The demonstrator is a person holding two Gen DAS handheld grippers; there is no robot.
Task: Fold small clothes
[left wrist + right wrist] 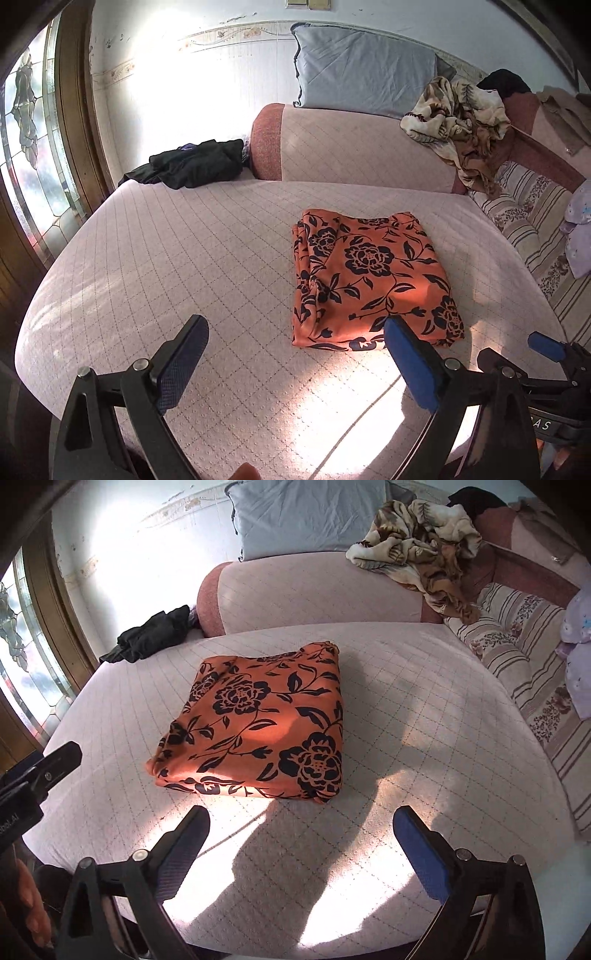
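An orange cloth with a black flower print (369, 280) (258, 727) lies folded into a neat rectangle on the pink quilted cushion (184, 258) (424, 738). My left gripper (295, 332) hovers open just in front of the cloth's near edge, its jaws wide apart with nothing between them. My right gripper (301, 823) is likewise open and empty, a little back from the cloth's near edge. Each gripper shows at the edge of the other's view: the right gripper (546, 347) at the right, the left gripper (55, 760) at the left.
A crumpled black garment (192, 166) (151, 635) lies at the cushion's far left. A grey pillow (362, 70) and a beige patterned blanket (458, 114) (417, 542) rest on the backrest. A striped cushion (528, 214) and a lilac cloth (576, 657) are at the right. A glass door (29, 147) stands left.
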